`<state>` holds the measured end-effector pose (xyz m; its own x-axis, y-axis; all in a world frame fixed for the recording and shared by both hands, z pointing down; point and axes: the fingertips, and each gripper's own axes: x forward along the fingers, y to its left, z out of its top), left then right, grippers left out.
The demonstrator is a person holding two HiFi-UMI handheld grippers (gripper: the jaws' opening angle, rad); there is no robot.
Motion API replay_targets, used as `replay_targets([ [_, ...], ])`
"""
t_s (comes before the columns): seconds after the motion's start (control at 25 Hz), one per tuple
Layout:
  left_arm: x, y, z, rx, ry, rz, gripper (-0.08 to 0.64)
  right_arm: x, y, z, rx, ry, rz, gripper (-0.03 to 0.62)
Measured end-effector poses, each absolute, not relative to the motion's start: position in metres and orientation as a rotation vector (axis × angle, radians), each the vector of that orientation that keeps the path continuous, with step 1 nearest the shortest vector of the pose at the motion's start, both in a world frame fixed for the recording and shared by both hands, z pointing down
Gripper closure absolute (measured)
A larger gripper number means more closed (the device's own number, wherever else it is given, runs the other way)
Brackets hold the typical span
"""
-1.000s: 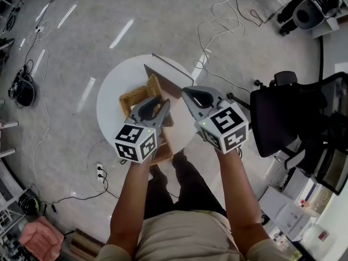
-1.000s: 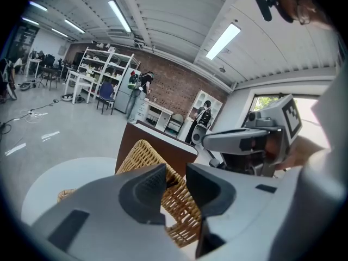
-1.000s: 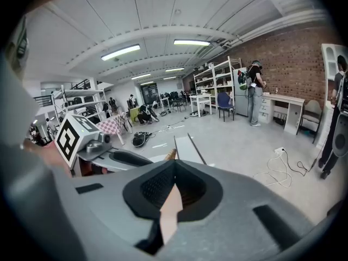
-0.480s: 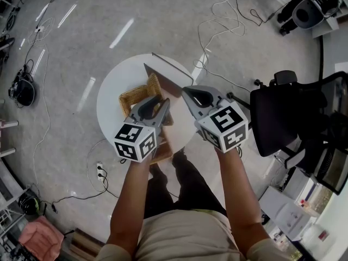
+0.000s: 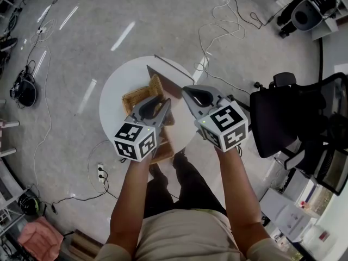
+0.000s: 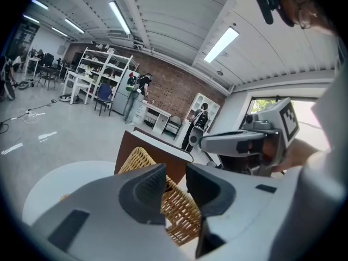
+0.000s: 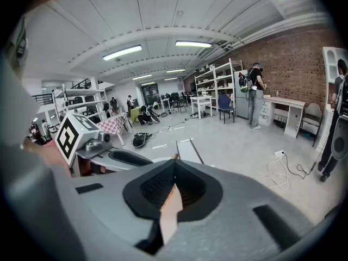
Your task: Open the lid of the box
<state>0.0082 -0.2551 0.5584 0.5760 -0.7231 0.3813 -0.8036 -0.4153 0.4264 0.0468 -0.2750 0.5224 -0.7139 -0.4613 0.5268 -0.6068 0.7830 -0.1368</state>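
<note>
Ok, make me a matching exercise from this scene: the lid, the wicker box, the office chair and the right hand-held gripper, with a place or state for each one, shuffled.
Things:
1. lid
2. wicker box
3. office chair
4. right hand-held gripper

Places or states:
A. on the round white table
B. shut on the lid's edge
C. tilted up, partly open
D. off the table, on the right

Pairs: 1-C, 2-A, 3-D, 4-B

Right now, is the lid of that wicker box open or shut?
Open: the brown lid stands up off the wicker box, its edge pinched in the right gripper.
</note>
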Motion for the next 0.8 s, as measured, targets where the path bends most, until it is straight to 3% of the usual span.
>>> replay_targets([
  [0.56, -0.038, -0.254, 0.468, 2.349, -1.322, 0.101, 0.457, 0.031, -0.266, 0.478, 0.803, -2.537, 0.350, 0.598],
  [0.8, -0.069, -0.247, 0.411, 2.456, -1.400, 0.078, 0.496, 0.019, -0.263, 0.443, 0.812, -2.573, 0.277, 0.598],
])
